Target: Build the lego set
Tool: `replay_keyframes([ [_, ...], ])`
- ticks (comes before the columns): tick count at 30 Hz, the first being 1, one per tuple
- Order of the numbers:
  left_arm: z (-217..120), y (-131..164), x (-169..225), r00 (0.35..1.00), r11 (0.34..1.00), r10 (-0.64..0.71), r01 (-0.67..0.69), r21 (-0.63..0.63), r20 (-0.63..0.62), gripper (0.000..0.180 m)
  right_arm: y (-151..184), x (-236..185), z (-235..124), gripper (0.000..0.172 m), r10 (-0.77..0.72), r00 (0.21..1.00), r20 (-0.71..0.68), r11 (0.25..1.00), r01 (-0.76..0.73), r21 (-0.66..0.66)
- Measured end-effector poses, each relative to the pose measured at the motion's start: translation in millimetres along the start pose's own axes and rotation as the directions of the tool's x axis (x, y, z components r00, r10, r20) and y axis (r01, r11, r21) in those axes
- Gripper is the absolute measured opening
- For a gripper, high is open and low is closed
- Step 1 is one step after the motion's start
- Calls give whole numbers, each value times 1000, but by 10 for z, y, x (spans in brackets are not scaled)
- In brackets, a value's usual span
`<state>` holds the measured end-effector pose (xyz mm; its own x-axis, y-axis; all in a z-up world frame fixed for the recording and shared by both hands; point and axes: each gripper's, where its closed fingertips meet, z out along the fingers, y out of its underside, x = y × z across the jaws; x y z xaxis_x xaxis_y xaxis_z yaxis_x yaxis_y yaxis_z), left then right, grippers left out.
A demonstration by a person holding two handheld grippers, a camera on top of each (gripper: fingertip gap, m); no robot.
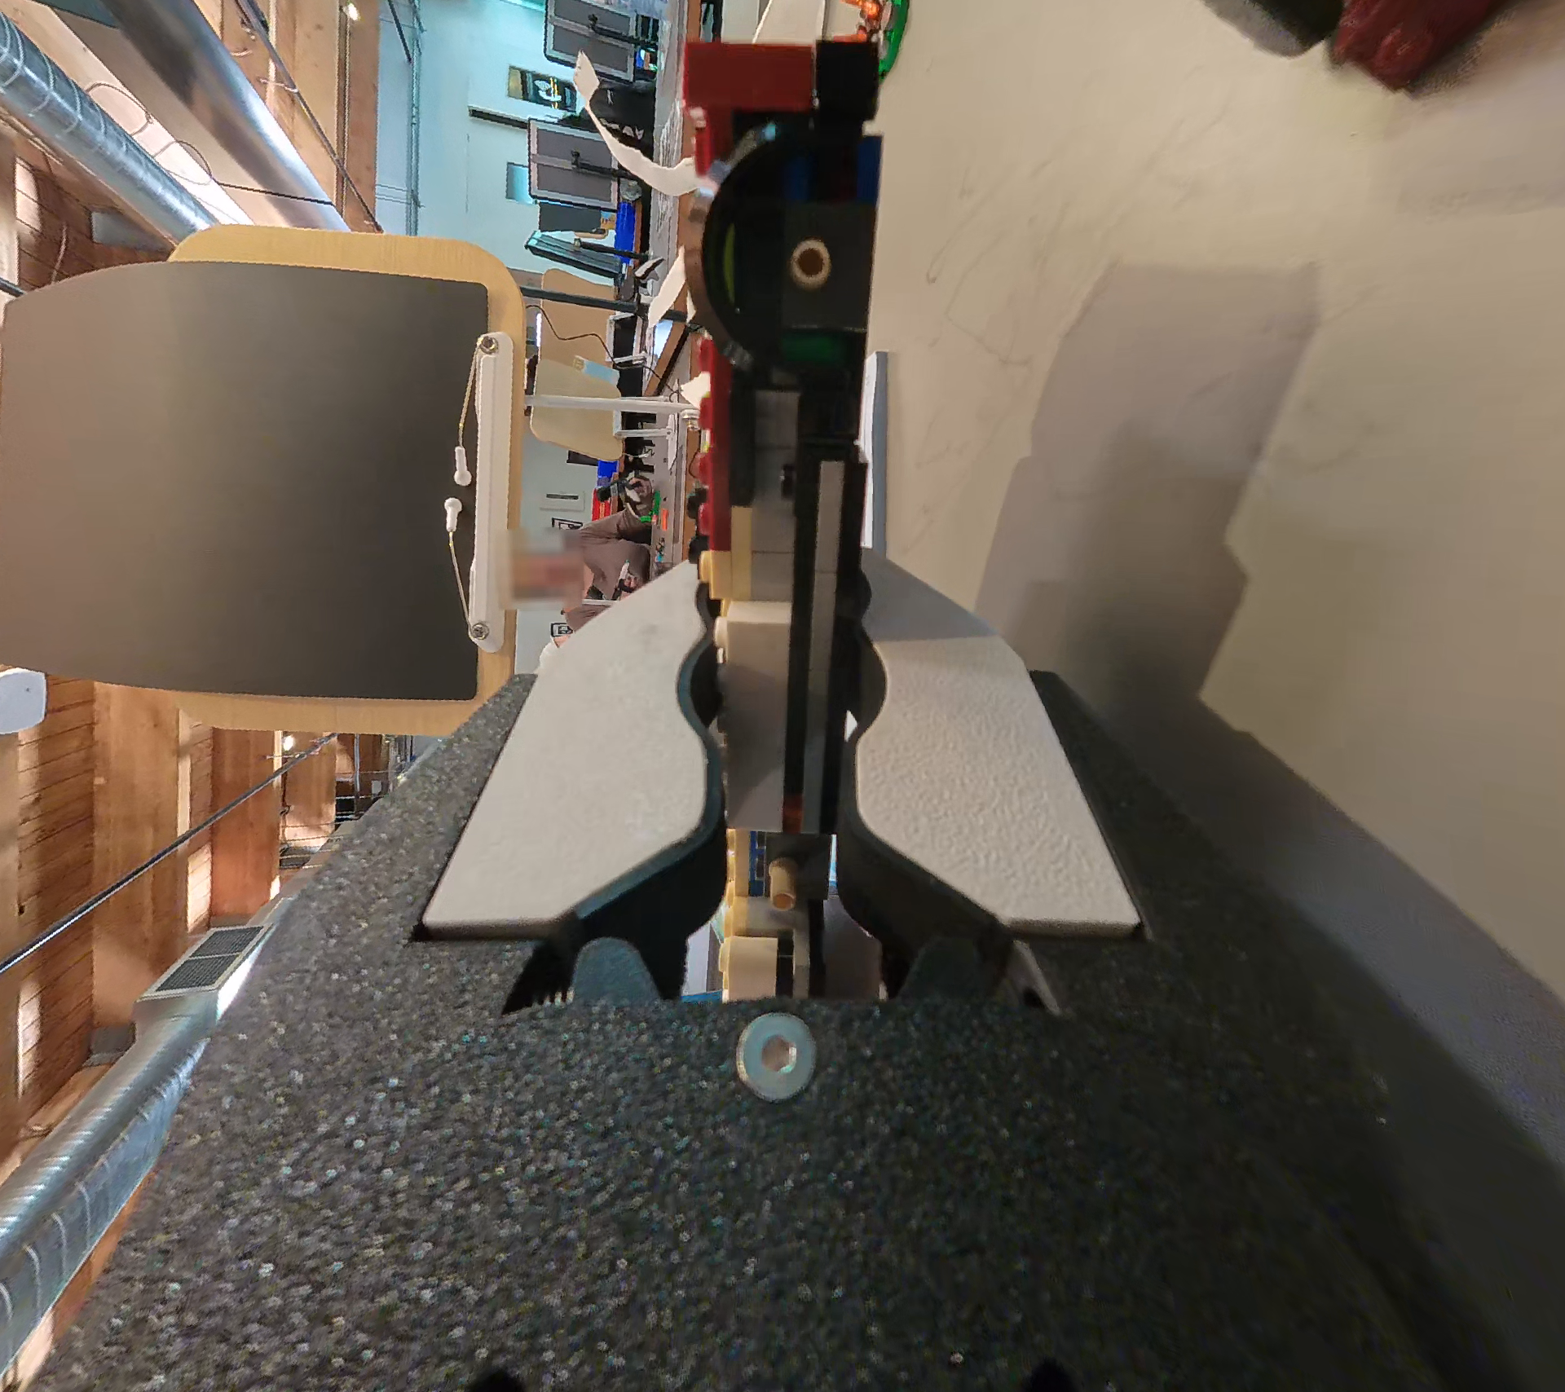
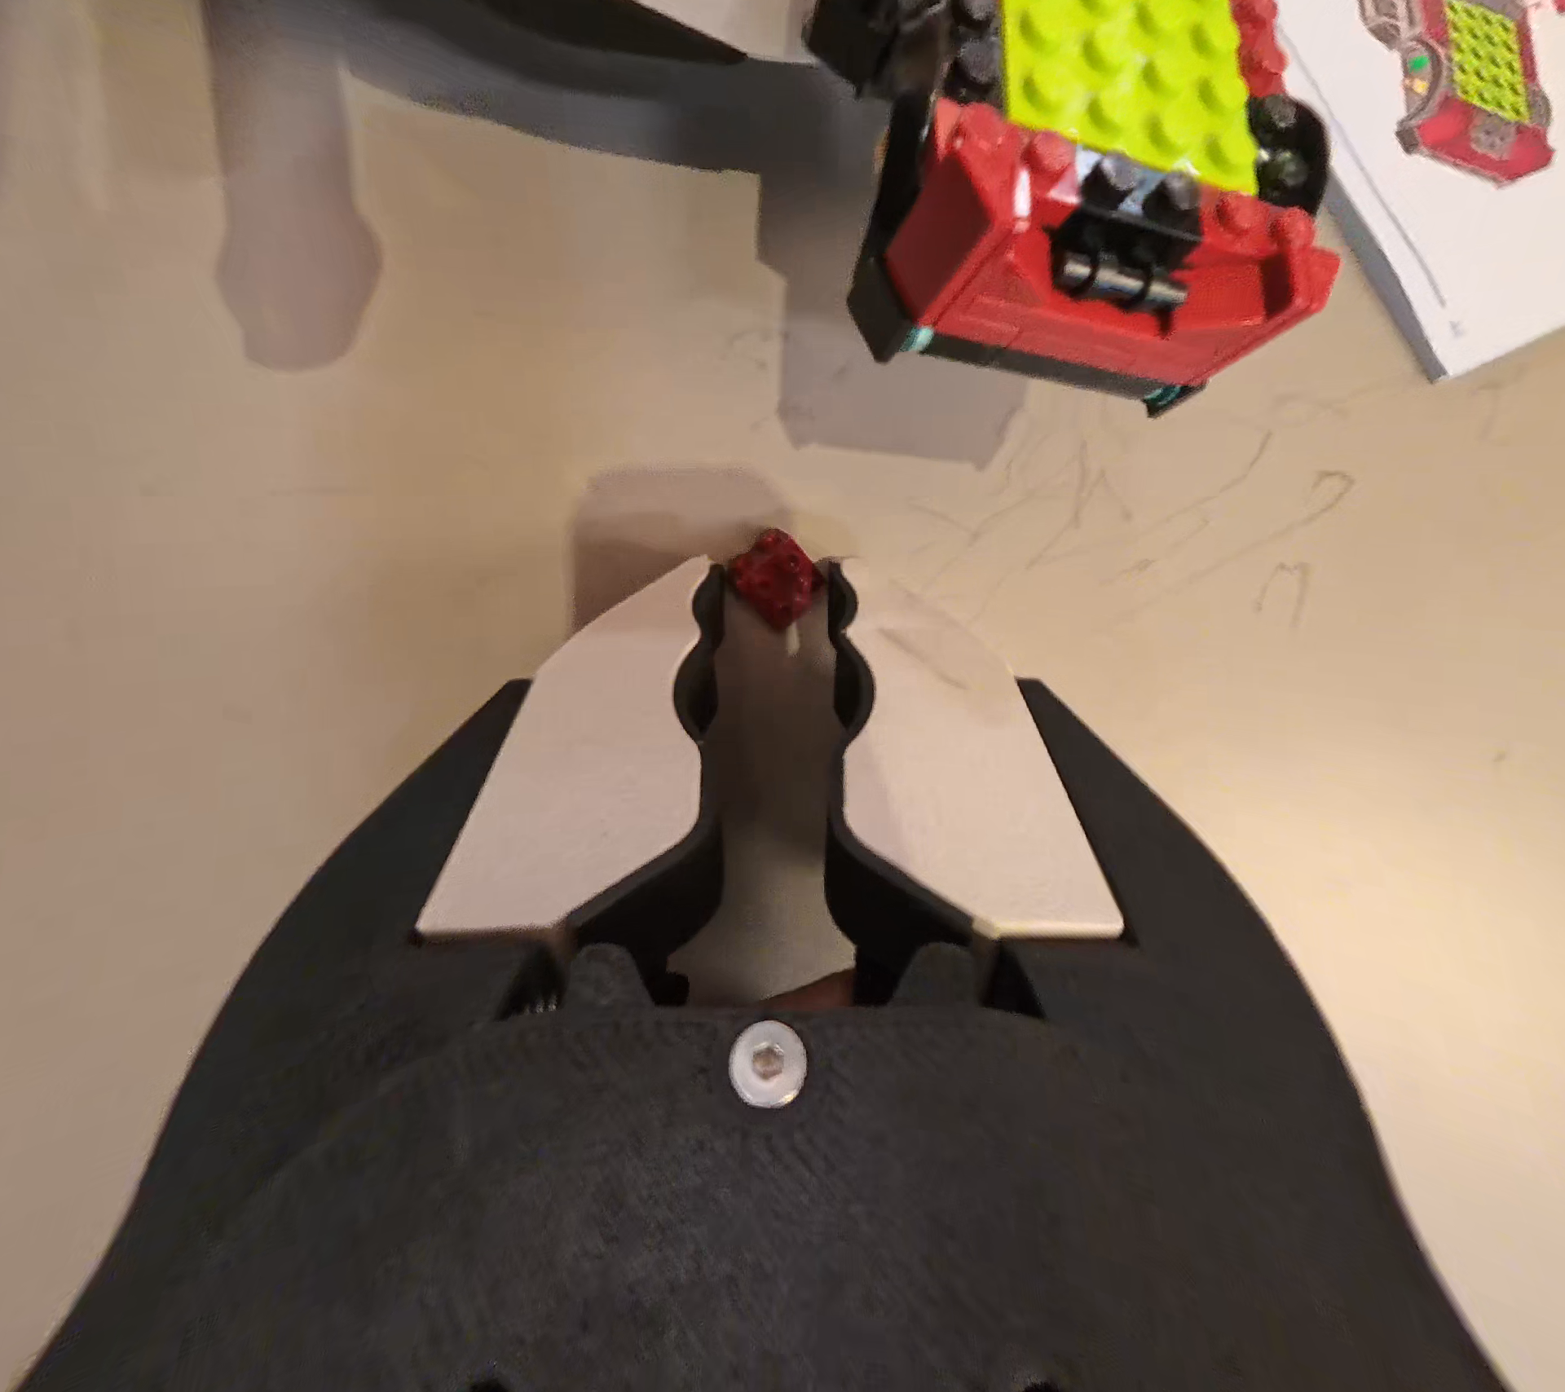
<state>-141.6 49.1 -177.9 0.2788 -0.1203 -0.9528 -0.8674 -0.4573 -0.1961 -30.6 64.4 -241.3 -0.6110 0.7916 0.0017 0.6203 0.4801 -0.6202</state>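
Cream tabletop (image 2: 254,505), timber walls (image 1: 254,39), silver ducting (image 1: 102,140), a black-backed chair (image 1: 237,479).

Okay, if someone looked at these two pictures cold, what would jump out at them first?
Probably the brick model, red with a lime-green studded plate, held clear of the pale table by the left claw, which grips its grey and black end. Next, the small dark red brick pinched at the tips of the right claw. A printed instruction sheet lies at the table's right edge.

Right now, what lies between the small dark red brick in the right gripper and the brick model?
Only bare tabletop with shadows separates the small dark red brick from the brick model, as the right wrist view shows.
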Motion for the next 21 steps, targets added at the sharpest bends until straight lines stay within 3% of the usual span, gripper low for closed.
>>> replay_keyframes([
  [3,3,1,3,1000,1000,2,-2,-4,-2,25,18,-19,-23,24,15,996,-85,999,-18,-40],
  [11,10,-14,23,1000,1000,-7,7,1,-11,25,0,-283,-100,34,39,996,83,999,-39,-2],
  [21,4,-7,31,1000,1000,24,-24,-10,-3,25,20,-159,-11,26,45,999,4,999,-45,-14],
])
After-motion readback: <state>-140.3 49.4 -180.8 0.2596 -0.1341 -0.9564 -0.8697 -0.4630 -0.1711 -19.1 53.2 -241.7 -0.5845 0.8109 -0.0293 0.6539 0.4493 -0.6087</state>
